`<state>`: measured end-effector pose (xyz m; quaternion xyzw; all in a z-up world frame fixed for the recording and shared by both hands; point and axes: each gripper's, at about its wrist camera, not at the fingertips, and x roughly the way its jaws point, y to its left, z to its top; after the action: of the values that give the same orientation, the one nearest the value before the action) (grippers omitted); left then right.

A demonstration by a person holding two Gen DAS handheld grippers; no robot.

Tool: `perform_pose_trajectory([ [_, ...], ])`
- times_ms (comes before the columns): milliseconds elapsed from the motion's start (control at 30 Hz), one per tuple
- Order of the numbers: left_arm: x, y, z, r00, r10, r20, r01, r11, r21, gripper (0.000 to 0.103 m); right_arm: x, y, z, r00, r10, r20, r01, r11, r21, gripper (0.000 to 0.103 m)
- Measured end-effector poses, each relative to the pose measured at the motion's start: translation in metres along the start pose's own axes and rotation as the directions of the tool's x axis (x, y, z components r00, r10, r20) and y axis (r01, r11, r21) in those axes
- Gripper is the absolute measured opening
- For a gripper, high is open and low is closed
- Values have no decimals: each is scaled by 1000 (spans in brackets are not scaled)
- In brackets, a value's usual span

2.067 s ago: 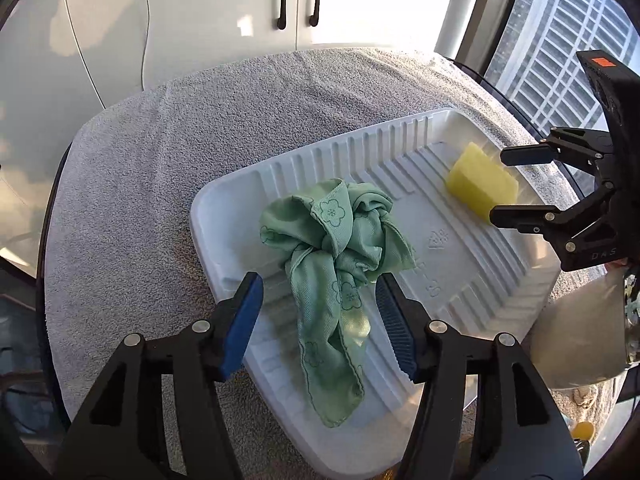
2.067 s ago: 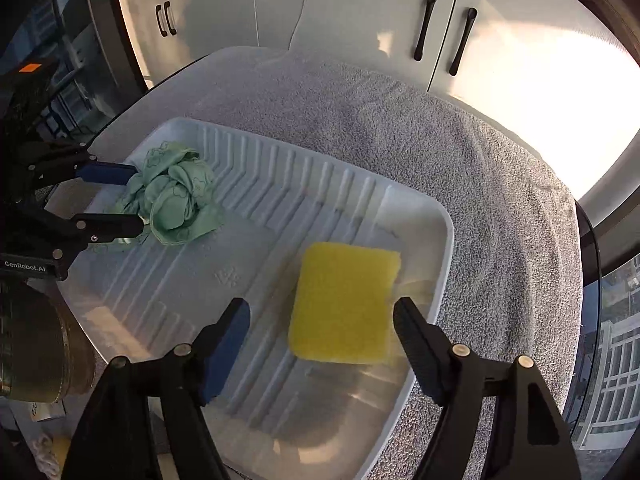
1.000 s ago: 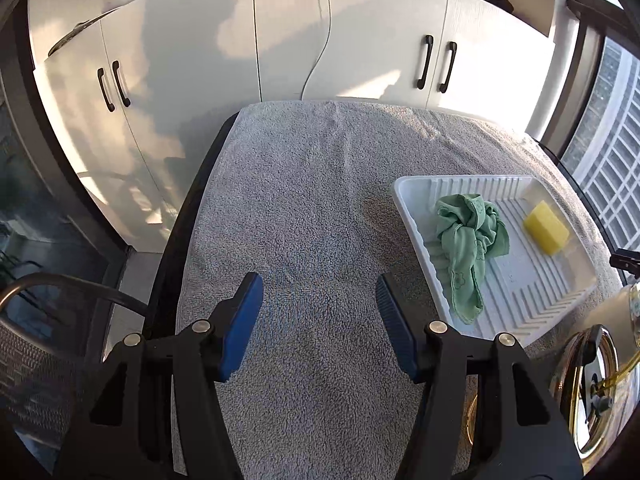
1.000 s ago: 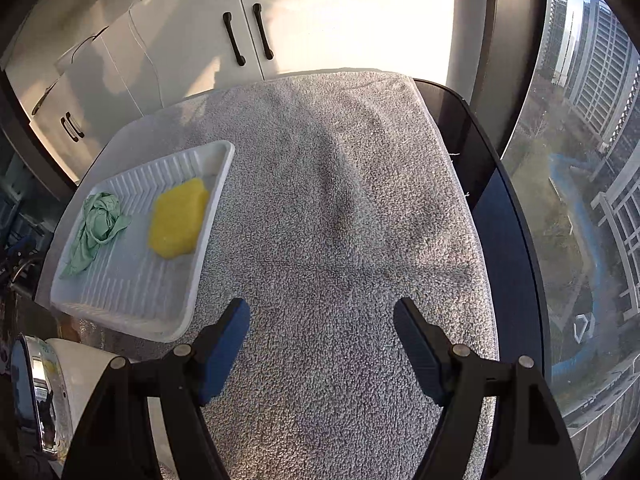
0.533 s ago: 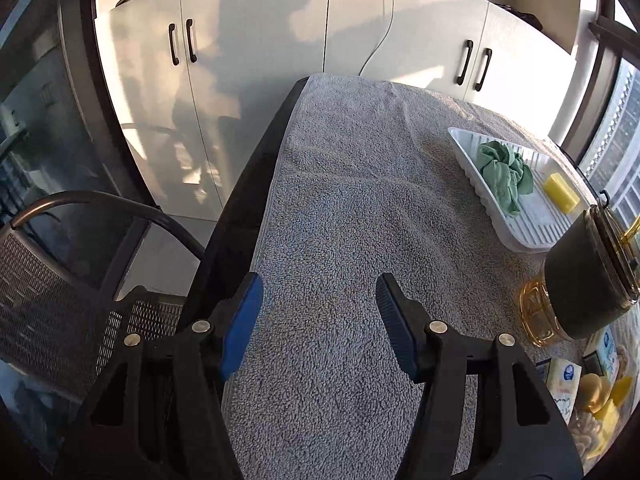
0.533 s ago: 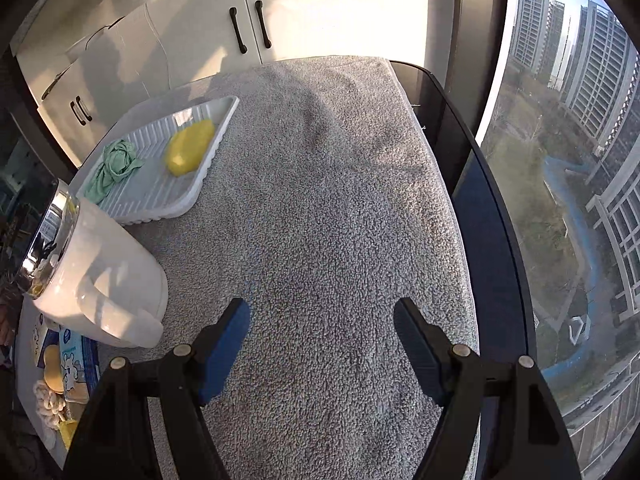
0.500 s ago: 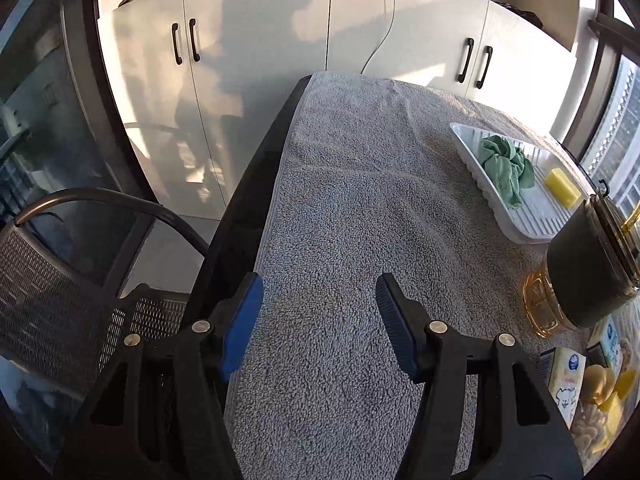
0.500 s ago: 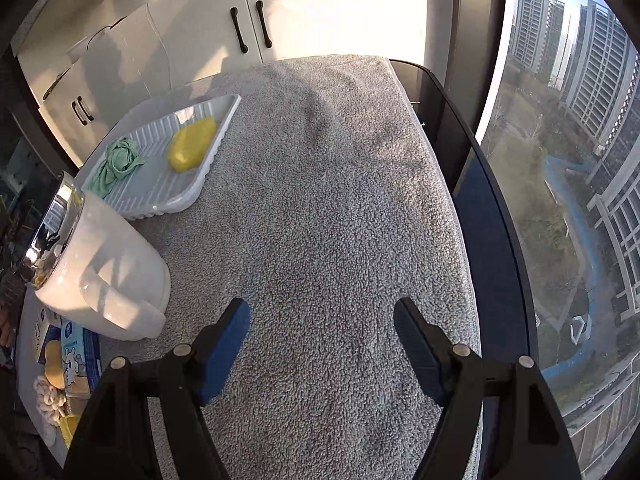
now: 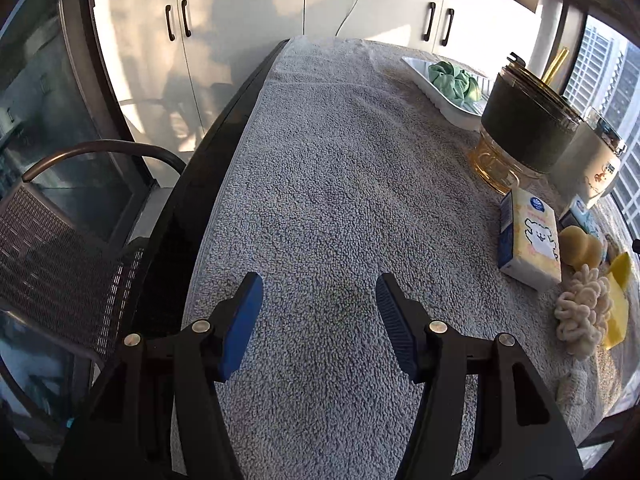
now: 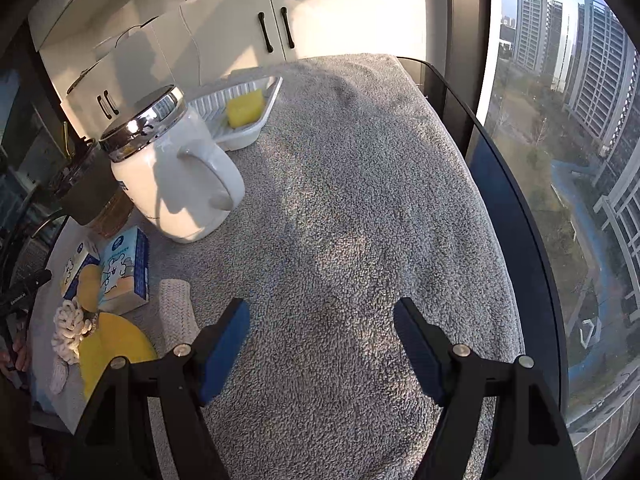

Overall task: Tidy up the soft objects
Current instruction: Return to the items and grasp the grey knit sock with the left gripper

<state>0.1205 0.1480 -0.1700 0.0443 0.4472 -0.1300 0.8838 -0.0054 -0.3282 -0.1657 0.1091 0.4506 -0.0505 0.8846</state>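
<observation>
Both tools, left tool (image 9: 318,312) and right tool (image 10: 322,338), apart, empty. Lower left: knitted piece (image 10: 176,312), probably light, limp; best pinched mid-body.

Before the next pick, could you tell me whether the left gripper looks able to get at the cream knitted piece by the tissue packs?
Probably yes: the left gripper is open and empty, and only bare towel lies between it and the cream knitted piece.

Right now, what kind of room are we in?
Probably a flat high up in a tall building: white cupboards line the wall, a window looks down on towers, and a towel-covered table holds a mug.
</observation>
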Motion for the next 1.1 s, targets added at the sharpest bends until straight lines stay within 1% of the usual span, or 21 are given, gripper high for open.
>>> perform_pose_trajectory([
  [67,-10,-13,-10,1000,2,0,-2,999,39,57,-6,7,-13,1000,18,-7,-18,1000,1,77],
  [200,-32,-43,-27,998,-60,-7,60,993,100,57,-20,28,-40,999,32,-11,-33,999,-15,77],
  [300,-43,-71,-38,999,-48,5,47,985,166,57,-28,47,-58,998,51,-21,-52,998,-40,77],
  [400,-53,-95,-43,997,-79,5,76,976,205,57,-30,67,-68,997,57,-46,-60,996,-71,77],
  [500,-66,-110,-42,993,-117,12,111,970,217,57,-30,86,-76,996,67,-64,-73,992,-101,77],
  [633,-77,-119,-37,986,-168,6,163,965,207,57,-31,105,-84,992,102,-80,-110,988,-111,77],
  [700,-80,-122,-35,986,-169,11,164,966,202,57,-31,112,-89,990,116,-86,-126,985,-121,77],
  [800,-81,-127,-38,984,-176,0,173,966,194,58,-27,122,-92,990,111,-90,-123,982,-145,77],
  [867,-78,-128,-40,983,-184,-23,185,964,190,58,-22,127,-93,991,95,-91,-109,981,-162,77],
  [967,-70,-132,-45,979,-192,-65,201,962,182,58,-16,132,-94,991,97,-95,-112,979,-172,77],
  [1033,-65,-136,-48,979,-184,-82,196,964,182,58,-11,136,-93,991,96,-94,-111,979,-170,78],
  [1100,-59,-139,-50,978,-182,-101,198,964,178,58,-8,142,-90,994,75,-77,-89,978,-187,79],
])
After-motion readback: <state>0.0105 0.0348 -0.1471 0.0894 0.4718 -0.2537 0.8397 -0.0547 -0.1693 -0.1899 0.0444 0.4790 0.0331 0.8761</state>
